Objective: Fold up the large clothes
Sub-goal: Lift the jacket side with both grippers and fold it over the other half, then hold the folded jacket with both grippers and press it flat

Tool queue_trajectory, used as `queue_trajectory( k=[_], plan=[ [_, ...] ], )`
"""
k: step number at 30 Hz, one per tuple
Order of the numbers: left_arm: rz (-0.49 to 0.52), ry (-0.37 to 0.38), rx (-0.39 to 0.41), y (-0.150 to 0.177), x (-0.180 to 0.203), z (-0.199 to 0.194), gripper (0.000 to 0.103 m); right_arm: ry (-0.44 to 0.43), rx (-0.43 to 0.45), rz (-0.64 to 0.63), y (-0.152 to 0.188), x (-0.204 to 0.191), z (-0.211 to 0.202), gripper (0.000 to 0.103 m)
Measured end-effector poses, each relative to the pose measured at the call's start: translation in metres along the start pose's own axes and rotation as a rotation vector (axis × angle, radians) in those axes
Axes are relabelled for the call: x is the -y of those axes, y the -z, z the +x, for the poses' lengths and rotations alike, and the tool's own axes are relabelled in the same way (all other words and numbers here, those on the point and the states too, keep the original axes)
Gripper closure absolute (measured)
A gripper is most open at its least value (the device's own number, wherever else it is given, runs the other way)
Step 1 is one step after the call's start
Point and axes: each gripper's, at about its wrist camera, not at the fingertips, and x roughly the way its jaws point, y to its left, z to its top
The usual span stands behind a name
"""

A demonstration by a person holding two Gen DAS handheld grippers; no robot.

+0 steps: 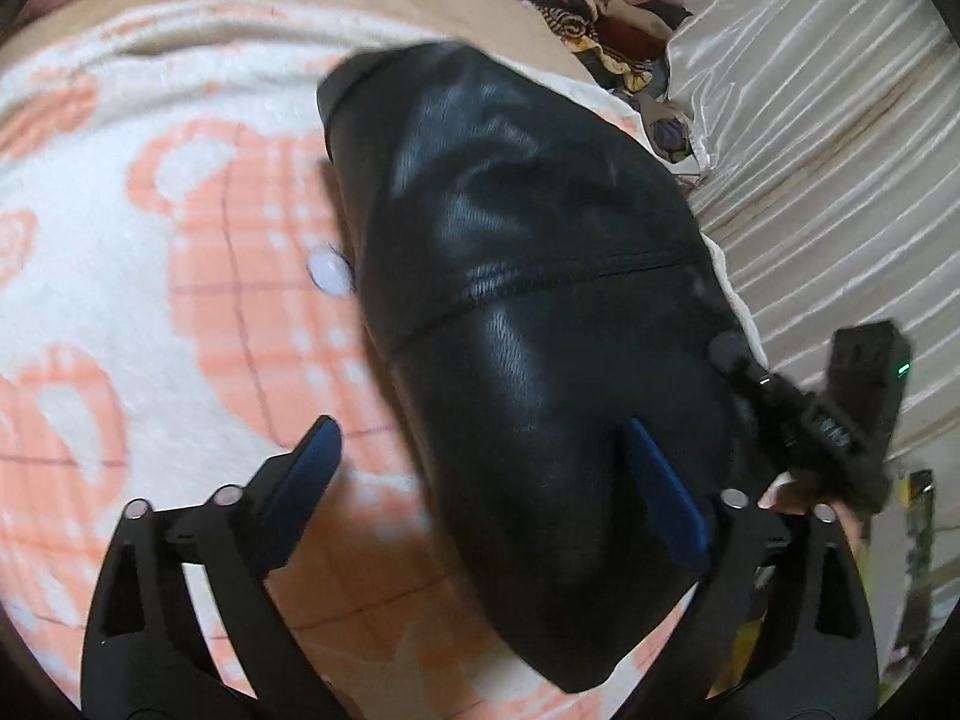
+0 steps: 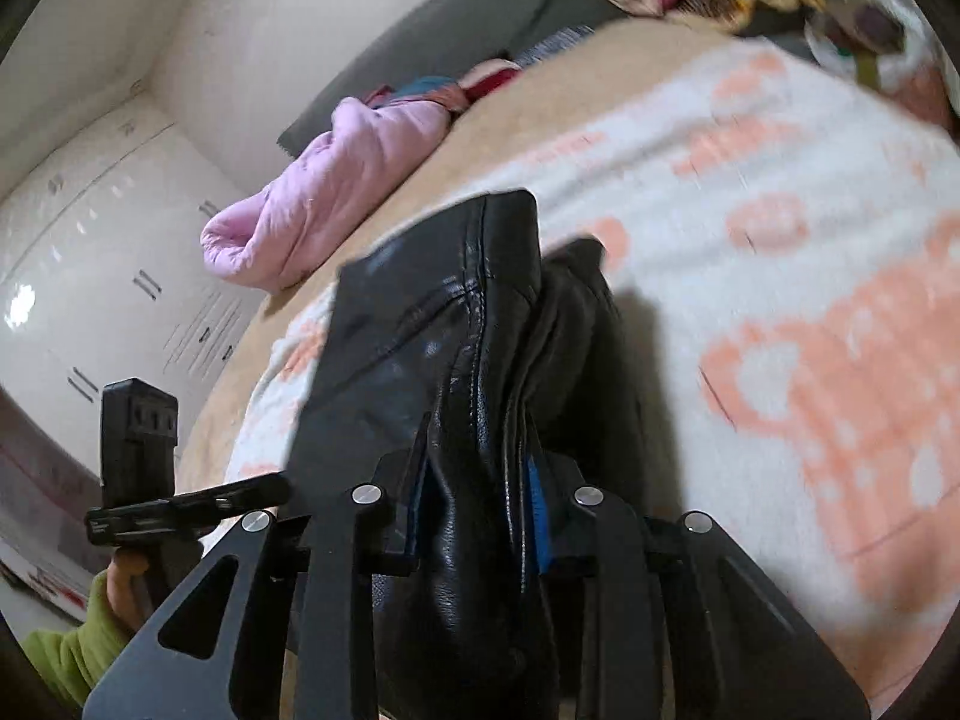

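Note:
A black leather garment [image 1: 528, 324] is folded into a thick bundle and held above a white and orange blanket [image 1: 180, 276]. My left gripper [image 1: 480, 468] is open, its blue pads wide apart, with the bundle's lower part over the right pad. My right gripper [image 2: 477, 492] is shut on the folded edge of the leather garment [image 2: 456, 360], which hangs forward from its pads. The right gripper also shows at the right edge of the left wrist view [image 1: 828, 420], at the garment's side.
A pile of mixed clothes [image 1: 600, 6] lies at the far end of the bed. A pink padded garment [image 2: 324, 192] lies on the beige bedcover [image 2: 420, 168]. A cream pleated curtain [image 1: 828, 138] hangs on the right. White cabinets [image 2: 90, 252] stand on the left.

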Motion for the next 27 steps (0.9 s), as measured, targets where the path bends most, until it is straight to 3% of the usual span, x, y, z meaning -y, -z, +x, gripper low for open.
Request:
queue_trajectory(
  k=[2, 6, 9, 13, 14, 15, 16, 18, 21, 22, 24, 27],
  plan=[
    [0.006, -0.026, -0.001, 0.003, 0.003, 0.006, 0.01, 0.024, -0.001, 0.003, 0.006, 0.004, -0.003, 0.069],
    [-0.002, -0.022, -0.022, 0.005, 0.007, 0.016, 0.009, 0.111, 0.005, -0.041, 0.01, -0.005, -0.014, 0.038],
    [0.018, -0.029, -0.028, 0.004, 0.011, 0.019, 0.009, 0.119, 0.024, -0.086, 0.017, -0.014, -0.033, 0.031],
    [0.018, -0.025, -0.029, 0.003, 0.016, 0.024, 0.009, 0.089, -0.022, -0.097, 0.033, -0.016, -0.043, 0.034],
    [0.012, -0.026, -0.027, 0.004, 0.017, 0.026, 0.009, 0.094, -0.034, -0.114, 0.035, -0.014, -0.04, 0.052],
    [0.008, -0.023, -0.026, 0.006, 0.017, 0.026, 0.009, 0.118, -0.039, -0.115, 0.036, -0.01, -0.036, 0.054],
    [0.008, -0.022, -0.026, 0.007, 0.017, 0.026, 0.009, 0.12, -0.047, -0.091, 0.036, -0.005, -0.032, 0.052],
    [0.023, -0.046, -0.024, 0.01, 0.02, 0.024, 0.009, 0.135, -0.07, -0.048, 0.034, 0.009, -0.023, 0.028],
    [0.048, -0.065, -0.027, 0.009, 0.025, 0.026, 0.009, 0.11, -0.103, 0.012, 0.035, 0.024, -0.014, 0.027],
    [0.052, -0.073, -0.027, 0.009, 0.027, 0.027, 0.009, 0.1, -0.108, 0.025, 0.037, 0.027, -0.011, 0.029],
    [0.049, -0.073, -0.031, 0.008, 0.027, 0.029, 0.009, 0.033, -0.111, 0.052, 0.042, 0.027, -0.008, 0.055],
    [0.066, -0.082, -0.035, -0.001, 0.036, 0.037, 0.009, 0.017, -0.083, 0.09, 0.05, 0.022, -0.009, 0.061]
  ],
)
